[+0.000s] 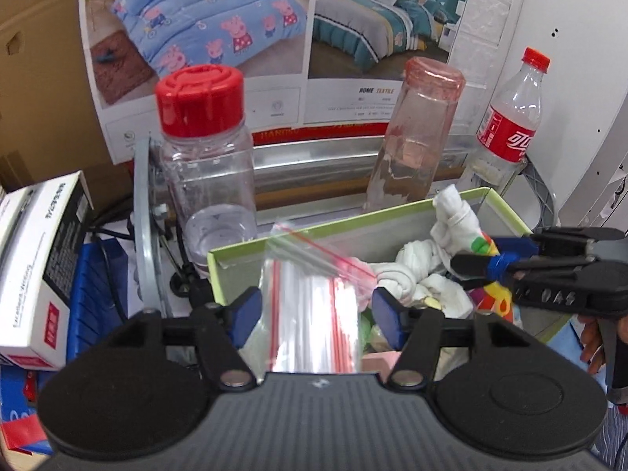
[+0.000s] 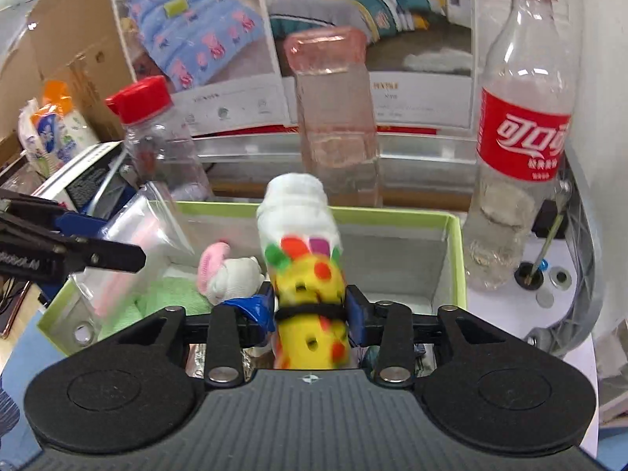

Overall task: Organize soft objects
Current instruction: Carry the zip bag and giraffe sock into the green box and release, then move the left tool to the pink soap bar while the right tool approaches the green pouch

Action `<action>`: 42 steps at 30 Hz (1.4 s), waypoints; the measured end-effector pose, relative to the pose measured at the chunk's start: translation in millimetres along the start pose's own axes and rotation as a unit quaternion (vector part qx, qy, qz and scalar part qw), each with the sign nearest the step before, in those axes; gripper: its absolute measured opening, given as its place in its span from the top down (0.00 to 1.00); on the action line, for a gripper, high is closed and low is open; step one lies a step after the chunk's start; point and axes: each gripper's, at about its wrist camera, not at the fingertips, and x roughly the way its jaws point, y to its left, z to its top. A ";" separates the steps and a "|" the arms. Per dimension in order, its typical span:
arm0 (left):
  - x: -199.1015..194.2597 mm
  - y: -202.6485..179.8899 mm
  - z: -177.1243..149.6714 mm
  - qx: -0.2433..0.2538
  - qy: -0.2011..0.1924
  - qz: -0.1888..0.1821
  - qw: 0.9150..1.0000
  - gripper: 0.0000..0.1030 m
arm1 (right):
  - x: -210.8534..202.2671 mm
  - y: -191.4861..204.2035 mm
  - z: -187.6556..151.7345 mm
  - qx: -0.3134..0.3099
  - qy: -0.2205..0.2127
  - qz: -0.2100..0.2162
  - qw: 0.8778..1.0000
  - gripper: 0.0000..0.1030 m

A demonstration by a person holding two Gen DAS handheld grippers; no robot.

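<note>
A green-rimmed box [image 1: 314, 235] [image 2: 392, 216] holds soft things: a knotted white cloth [image 1: 408, 271], a pink and white plush [image 2: 227, 271] and a green cloth [image 2: 168, 298]. A clear zip bag with red lines [image 1: 306, 274] [image 2: 133, 227] stands at the box's left end. My left gripper [image 1: 316, 310] is open, its blue pads on either side of the bag and clear of it. My right gripper [image 2: 310, 310] is shut on a rolled sock [image 2: 306, 274], yellow with coloured dots and a white end, held over the box. In the left wrist view the right gripper [image 1: 490, 263] enters from the right.
Behind the box stand a clear jar with a red lid [image 1: 204, 149], an upturned pink glass [image 1: 416, 133] and a cola bottle [image 1: 510, 117] [image 2: 518, 137]. A white carton [image 1: 35, 267] lies left. A bedding poster and a metal rail close off the back.
</note>
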 end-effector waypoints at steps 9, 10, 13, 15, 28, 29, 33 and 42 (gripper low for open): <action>-73.0 -17.5 -32.0 0.006 -0.064 0.045 0.997 0.39 | -84.9 7.5 -2.0 0.020 -0.106 0.006 0.994 0.60; -81.8 -20.2 -38.2 0.004 -0.068 0.045 0.997 0.39 | -93.3 9.3 -8.3 0.020 -0.105 0.007 0.994 0.58; -108.7 -29.4 -59.2 0.002 -0.077 0.039 0.996 0.37 | -114.5 15.9 -33.6 0.016 -0.096 0.001 0.995 0.54; -124.8 -35.8 -73.8 0.004 -0.082 0.040 0.996 0.36 | -121.7 21.1 -49.7 0.015 -0.087 -0.006 0.996 0.53; -185.5 -44.8 -145.7 0.011 -0.093 0.055 0.994 0.35 | -180.0 25.6 -136.4 0.033 -0.066 -0.041 0.996 0.48; -186.4 -42.4 -148.8 0.009 -0.090 0.059 0.994 0.35 | -182.2 25.7 -138.8 0.035 -0.065 -0.042 0.996 0.48; -183.1 -28.8 -157.9 0.001 -0.077 0.073 0.994 0.35 | -185.3 31.2 -140.2 0.025 -0.064 -0.043 0.997 0.48; -142.2 10.2 -156.0 -0.020 -0.010 0.065 0.998 0.35 | -143.4 56.4 -110.5 -0.021 -0.023 -0.010 0.999 0.47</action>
